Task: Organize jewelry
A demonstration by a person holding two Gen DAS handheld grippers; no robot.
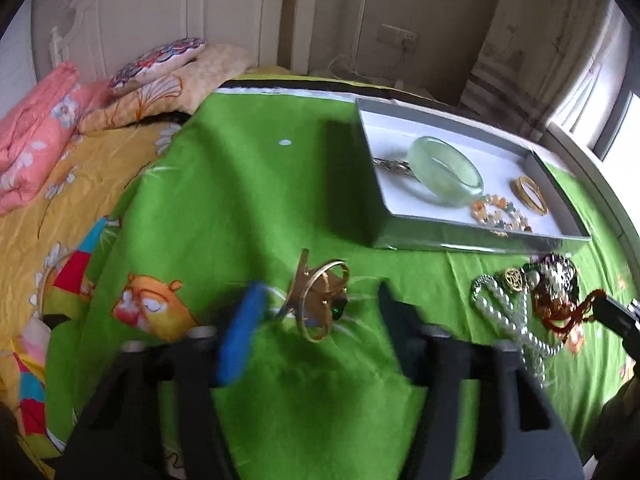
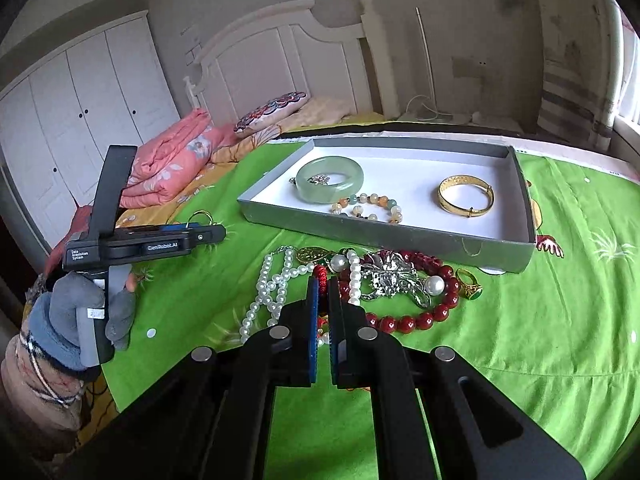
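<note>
A grey tray (image 2: 360, 232) (image 1: 472, 244) on the green cloth holds a jade bangle (image 2: 330, 180) (image 1: 446, 170), a beaded bracelet (image 2: 366, 208) (image 1: 500, 214), a gold bangle (image 2: 466, 196) (image 1: 530, 194) and a small silver piece (image 1: 394, 166). A pile in front of it has a pearl necklace (image 2: 272, 292) (image 1: 508, 320), red beads (image 2: 420, 320), a silver brooch (image 2: 396, 276) and a gold ring (image 2: 470, 282). My left gripper (image 1: 320, 304) (image 2: 200, 236) is open around a gold bangle (image 1: 324, 300). My right gripper (image 2: 322, 284) is shut on a red cord (image 2: 320, 272) at the pile.
The green cloth (image 2: 520, 340) lies on a bed with a yellow sheet (image 1: 60, 208), a folded pink quilt (image 2: 172, 164) and pillows (image 2: 272, 112) to the left. A white headboard (image 2: 288, 56) and a wardrobe (image 2: 72, 100) stand behind.
</note>
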